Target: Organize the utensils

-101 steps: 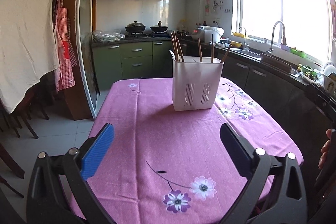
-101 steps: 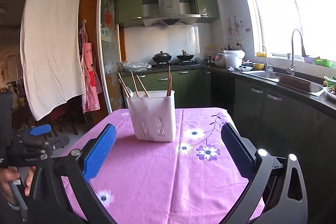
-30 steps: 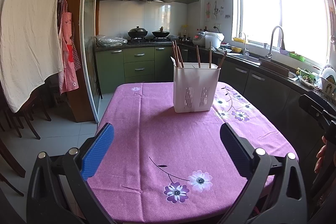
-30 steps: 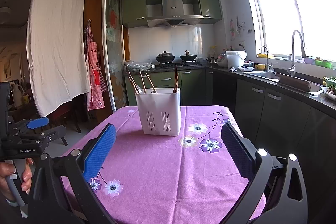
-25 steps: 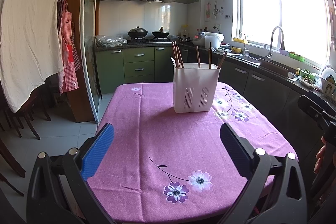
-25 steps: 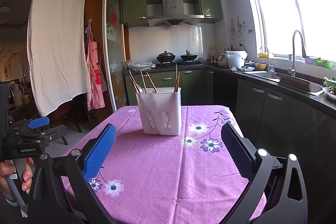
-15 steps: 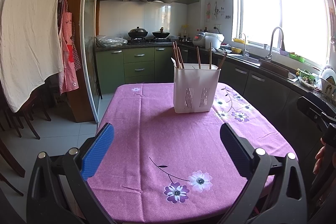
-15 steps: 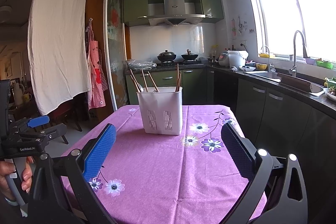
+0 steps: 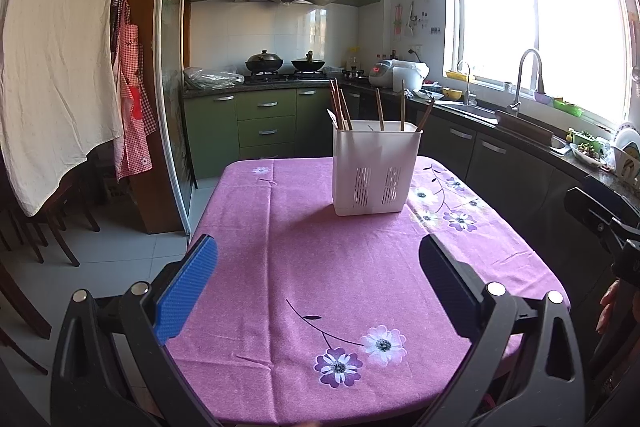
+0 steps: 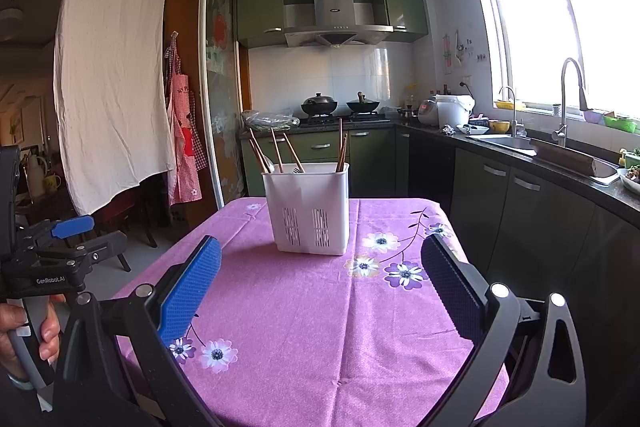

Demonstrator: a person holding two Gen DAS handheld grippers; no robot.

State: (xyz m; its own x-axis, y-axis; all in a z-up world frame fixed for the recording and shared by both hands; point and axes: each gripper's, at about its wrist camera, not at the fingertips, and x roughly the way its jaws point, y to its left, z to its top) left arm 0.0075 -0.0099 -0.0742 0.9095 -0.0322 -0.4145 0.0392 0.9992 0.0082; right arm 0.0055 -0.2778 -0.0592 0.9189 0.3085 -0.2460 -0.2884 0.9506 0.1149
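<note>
Both grippers (image 9: 316, 281) (image 10: 320, 281) spread, holder (image 9: 376, 171) well ahead

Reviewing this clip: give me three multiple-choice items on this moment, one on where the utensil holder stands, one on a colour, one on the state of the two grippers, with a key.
1. Where does the white utensil holder stand?
A. on the purple tablecloth
B. in the sink
C. on the stove

2. What colour is the pad on the near-left finger in the right wrist view?
A. red
B. blue
C. yellow

3. How are the left gripper and right gripper?
A. both shut on chopsticks
B. one open, one shut on a spoon
C. both open and holding nothing

Key: 1 A, the holder sits on the flowered cloth toward the table's far end; 2 B, the pad is plainly blue; 3 C, only bare cloth shows between each pair of wide-apart fingers, and the chopsticks stand in the holder.
</note>
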